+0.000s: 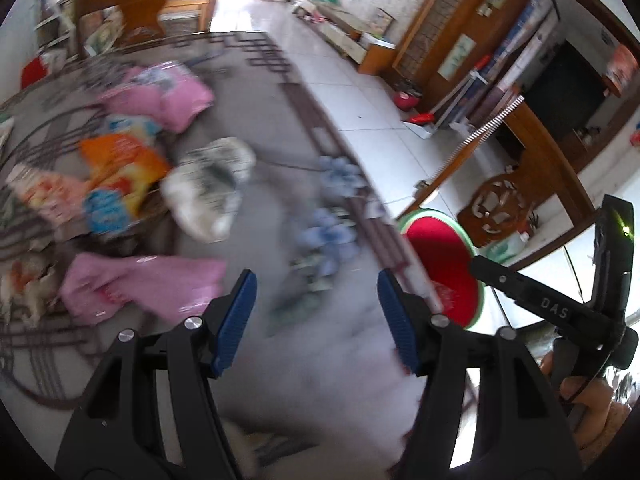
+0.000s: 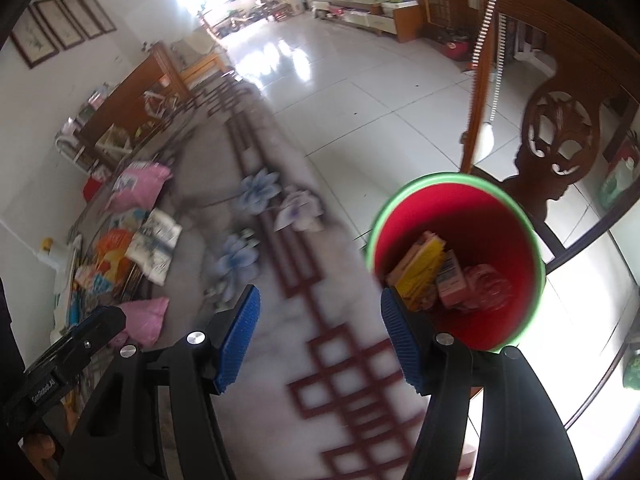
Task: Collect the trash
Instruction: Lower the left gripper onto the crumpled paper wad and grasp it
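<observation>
Trash lies on a grey patterned rug (image 1: 280, 92): a pink bag (image 1: 168, 96), an orange packet (image 1: 124, 168), a crumpled white bag (image 1: 208, 196) and a second pink bag (image 1: 140, 284). My left gripper (image 1: 316, 320) hovers open over the rug, its blue pads empty. A red bin with a green rim (image 2: 400, 232) stands at the rug's right edge and holds a yellow packet (image 2: 424, 268) and pink wrappers. My right gripper (image 2: 320, 332) is open and empty just left of the bin. Both views are blurred by motion.
A carved wooden chair (image 2: 560, 132) stands right behind the bin. White tiled floor (image 2: 360, 80) stretches beyond the rug. A wooden bench (image 2: 132, 96) with clutter lines the left wall. A crumpled pale paper (image 2: 298, 208) lies at the rug's border.
</observation>
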### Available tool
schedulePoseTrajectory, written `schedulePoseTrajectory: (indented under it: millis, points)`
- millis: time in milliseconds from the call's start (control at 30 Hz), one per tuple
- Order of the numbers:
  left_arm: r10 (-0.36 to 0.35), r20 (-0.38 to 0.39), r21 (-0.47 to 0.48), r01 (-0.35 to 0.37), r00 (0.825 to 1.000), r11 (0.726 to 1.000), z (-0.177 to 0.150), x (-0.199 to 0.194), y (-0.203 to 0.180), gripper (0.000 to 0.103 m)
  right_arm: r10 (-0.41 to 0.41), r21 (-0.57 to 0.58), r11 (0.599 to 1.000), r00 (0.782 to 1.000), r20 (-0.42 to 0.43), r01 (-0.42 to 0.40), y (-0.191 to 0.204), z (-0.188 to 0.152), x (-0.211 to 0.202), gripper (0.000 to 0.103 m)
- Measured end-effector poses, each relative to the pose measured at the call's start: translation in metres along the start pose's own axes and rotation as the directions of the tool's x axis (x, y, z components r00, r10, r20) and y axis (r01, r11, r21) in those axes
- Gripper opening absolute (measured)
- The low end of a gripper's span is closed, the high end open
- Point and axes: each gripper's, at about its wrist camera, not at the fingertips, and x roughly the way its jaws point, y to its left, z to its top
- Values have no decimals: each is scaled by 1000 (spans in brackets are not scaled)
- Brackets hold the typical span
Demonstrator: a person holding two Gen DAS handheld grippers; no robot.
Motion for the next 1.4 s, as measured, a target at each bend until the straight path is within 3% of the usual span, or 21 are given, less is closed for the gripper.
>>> schedulePoseTrajectory:
  millis: [167,400,567,767,900,967,1133,1400]
  points:
    - [59,7,-71,-59,998,996,-14,-23,64,60,10,-39,999,1000,-22,-11,45,-14,10,61]
    - [190,0,-193,-186,982,963,-25,-52,166,61,42,-93,995,998,-53,-47,107,-37,24,61]
    - [250,-25,-206,-250,968,946,-24,-52,214,61,47,-101,993,997,-68,-54,134,-54,28,62]
    - [251,-89,-187,-264,964,946,-22,-23,233,59,39,-96,994,998,-56,-45,150,-65,22,63]
    - [181,-121,-195,-202,976,960,-28,-16,239,29,30,-96,995,999,-43,-34,154,-70,18,67]
    - [174,-110,-190,-193,979,963,-30,-20,240,24,28,-94,995,999,-44,-32,156,-70,18,67]
    - [165,-80,-189,-178,983,966,-44,-43,237,24,54,-115,992,997,-50,-60,176,-63,25,67]
    - [173,-94,-187,-188,980,964,-79,-69,236,24,140,-160,977,989,-37,-144,233,-12,63,67]
